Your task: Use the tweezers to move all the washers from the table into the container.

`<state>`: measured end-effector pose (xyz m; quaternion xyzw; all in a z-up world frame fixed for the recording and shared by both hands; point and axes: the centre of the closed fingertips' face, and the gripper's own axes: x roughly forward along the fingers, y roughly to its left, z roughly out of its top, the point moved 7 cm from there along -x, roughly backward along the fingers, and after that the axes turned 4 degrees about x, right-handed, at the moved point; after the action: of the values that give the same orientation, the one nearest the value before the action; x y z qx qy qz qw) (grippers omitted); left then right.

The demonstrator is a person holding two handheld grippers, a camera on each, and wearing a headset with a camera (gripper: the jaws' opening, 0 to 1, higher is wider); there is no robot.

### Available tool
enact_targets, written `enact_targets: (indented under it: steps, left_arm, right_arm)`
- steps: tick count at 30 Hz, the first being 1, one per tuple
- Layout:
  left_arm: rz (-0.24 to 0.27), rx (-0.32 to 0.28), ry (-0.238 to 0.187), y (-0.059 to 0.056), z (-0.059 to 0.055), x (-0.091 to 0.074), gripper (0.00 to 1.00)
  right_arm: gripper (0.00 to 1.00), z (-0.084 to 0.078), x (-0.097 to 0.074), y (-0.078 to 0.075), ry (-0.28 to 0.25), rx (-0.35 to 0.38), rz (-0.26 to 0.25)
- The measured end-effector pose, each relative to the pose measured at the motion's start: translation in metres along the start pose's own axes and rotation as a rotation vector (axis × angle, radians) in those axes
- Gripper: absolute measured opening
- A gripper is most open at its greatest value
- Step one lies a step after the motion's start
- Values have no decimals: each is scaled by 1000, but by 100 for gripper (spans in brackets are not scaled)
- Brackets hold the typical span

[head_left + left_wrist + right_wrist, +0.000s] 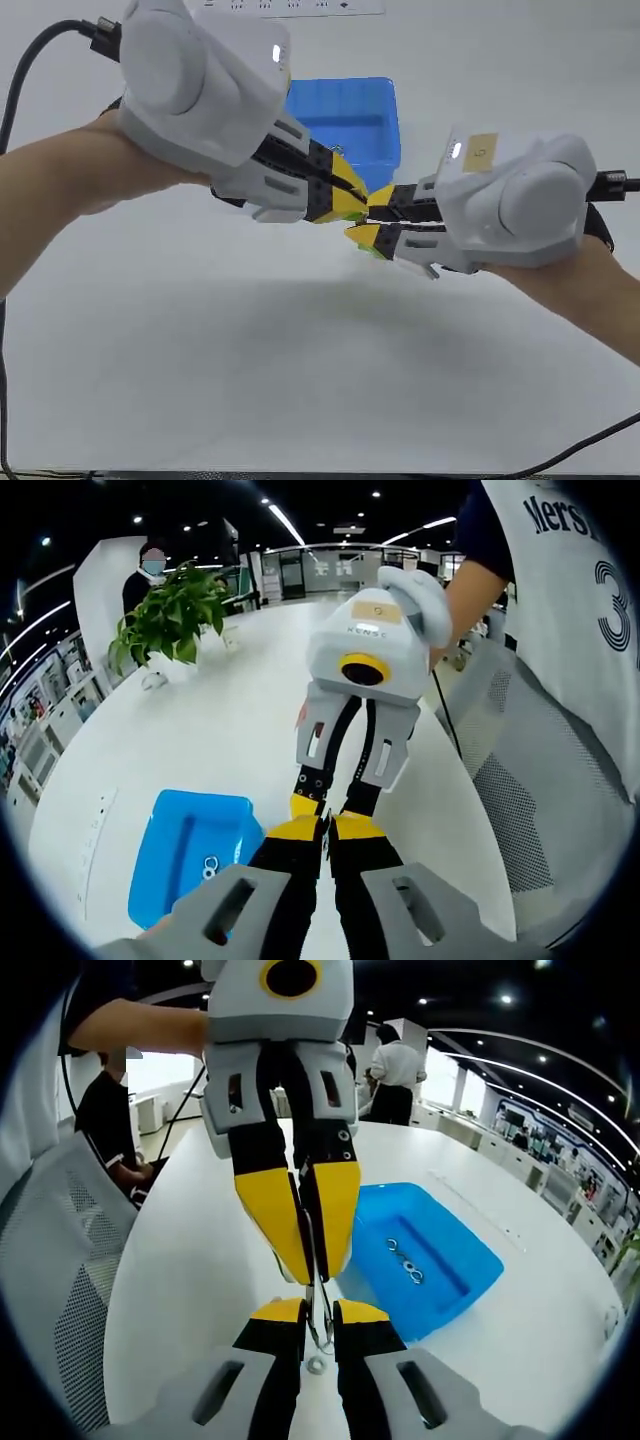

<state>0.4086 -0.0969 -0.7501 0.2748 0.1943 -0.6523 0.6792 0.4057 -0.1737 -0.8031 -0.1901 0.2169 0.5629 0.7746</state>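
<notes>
Tip to tip, my left gripper [355, 198] and right gripper [372, 217] both sit clamped on the tweezers [317, 1295]. One washer [316, 1365] lies on the table [200, 1290] just below my right gripper's tips. The blue container [470, 1272] stands beside them.

Head view: from above the near edge of the worktop [300, 390], tilted forward and down, mid range. The left hand-held gripper [356, 198] and right hand-held gripper [368, 230] meet tip to tip mid-worktop, with the blue container [345, 95] beyond them toward the far edge.

Left gripper view: low over the worktop, looking along its own jaws straight at the right hand-held gripper, very close.

Right gripper view: the reverse heading, facing the left hand-held gripper, equally close.

Shared by all three: container, white worktop, the meeting tips with the tweezers [317, 1300] between them.
</notes>
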Motion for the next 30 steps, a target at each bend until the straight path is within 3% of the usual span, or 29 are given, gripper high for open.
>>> enact_targets:
  steps: [18,30]
  left_arm:
    - [-28,-20,-4,4,1,1,7]
    - [-57,-29,6,6,9,10,7]
  right_arm:
    - [11,0,0,-2,-2,25,-5]
    - [10,-2,-1,-5,-8,54,-11]
